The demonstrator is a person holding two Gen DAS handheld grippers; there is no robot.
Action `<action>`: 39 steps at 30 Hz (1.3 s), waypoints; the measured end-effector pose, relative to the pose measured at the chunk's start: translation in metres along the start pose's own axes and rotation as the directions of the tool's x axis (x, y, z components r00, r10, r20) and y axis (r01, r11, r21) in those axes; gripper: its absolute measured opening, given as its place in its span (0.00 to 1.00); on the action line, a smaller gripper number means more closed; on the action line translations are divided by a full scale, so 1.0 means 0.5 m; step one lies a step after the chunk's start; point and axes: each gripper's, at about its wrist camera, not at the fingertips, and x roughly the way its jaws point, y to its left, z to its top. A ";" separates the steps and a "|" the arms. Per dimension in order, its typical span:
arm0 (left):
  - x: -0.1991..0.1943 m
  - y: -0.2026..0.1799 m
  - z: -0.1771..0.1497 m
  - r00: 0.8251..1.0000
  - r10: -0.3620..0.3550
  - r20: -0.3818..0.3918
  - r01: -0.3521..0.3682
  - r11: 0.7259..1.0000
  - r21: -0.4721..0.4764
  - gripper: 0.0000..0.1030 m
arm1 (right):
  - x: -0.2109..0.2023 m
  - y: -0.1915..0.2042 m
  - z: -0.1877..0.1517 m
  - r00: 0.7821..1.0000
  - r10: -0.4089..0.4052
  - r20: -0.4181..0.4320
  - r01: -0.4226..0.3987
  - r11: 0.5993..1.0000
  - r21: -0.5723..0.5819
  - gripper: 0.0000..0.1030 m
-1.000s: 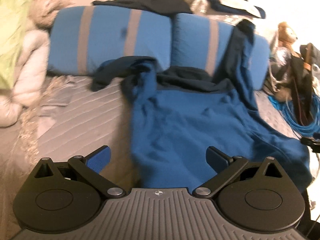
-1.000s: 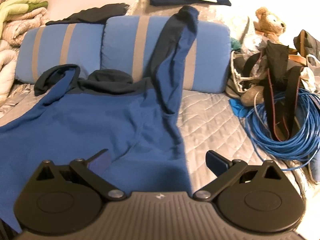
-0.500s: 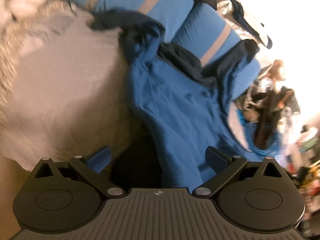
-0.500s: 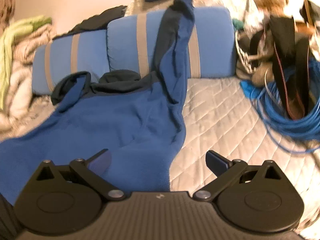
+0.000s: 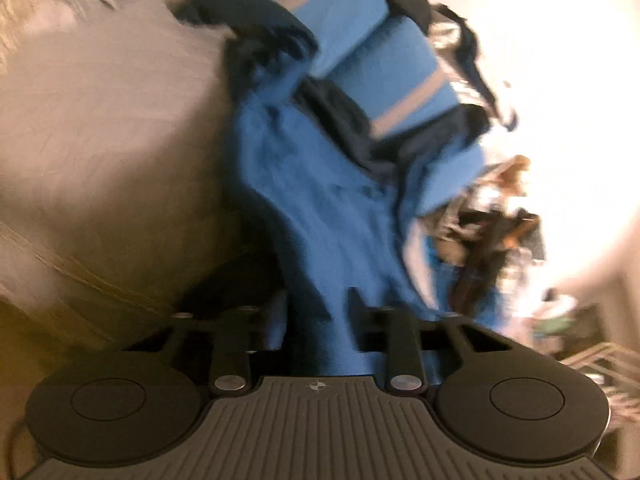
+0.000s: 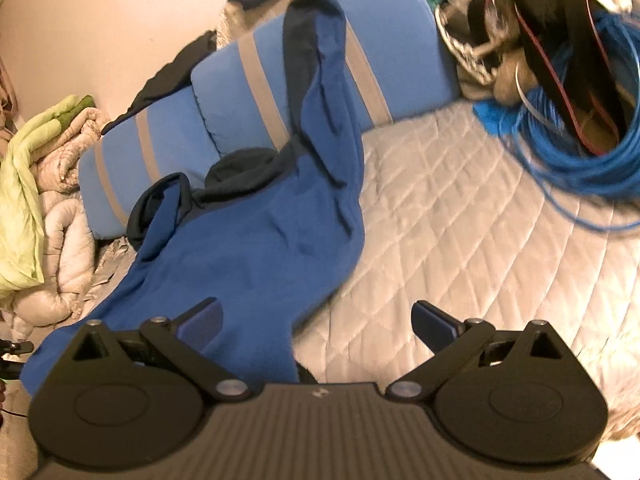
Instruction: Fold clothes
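A blue long-sleeved top (image 6: pixel 260 248) with dark navy collar and cuffs lies spread on the grey quilted bed (image 6: pixel 460 220). One sleeve (image 6: pixel 320 60) is draped up over a blue striped pillow (image 6: pixel 400 52). In the blurred, tilted left wrist view my left gripper (image 5: pixel 316 308) has its jaws closing. A bunch of the top's blue hem (image 5: pixel 320 240) fills the narrow gap between its fingers. My right gripper (image 6: pixel 316 312) stands open low over the bed. Its left finger (image 6: pixel 200 320) is above the top's near right edge, its right finger over bare quilt.
A coil of blue cable (image 6: pixel 580 152) with black straps (image 6: pixel 560 20) lies at the bed's far right. A rolled pale quilt and green cloth (image 6: pixel 24 184) pile up at the left. A second striped pillow (image 6: pixel 132 164) and dark clothes line the wall.
The left jaws have gone from wide open to nearly closed around the top's hem. Both views have rolled and come lower and nearer to the bed.
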 end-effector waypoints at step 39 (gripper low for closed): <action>-0.062 -0.007 0.001 0.935 0.348 0.074 -0.346 0.938 -0.029 0.30 | -0.039 0.018 0.016 0.975 -0.039 -0.220 0.057 0.995 0.078 0.09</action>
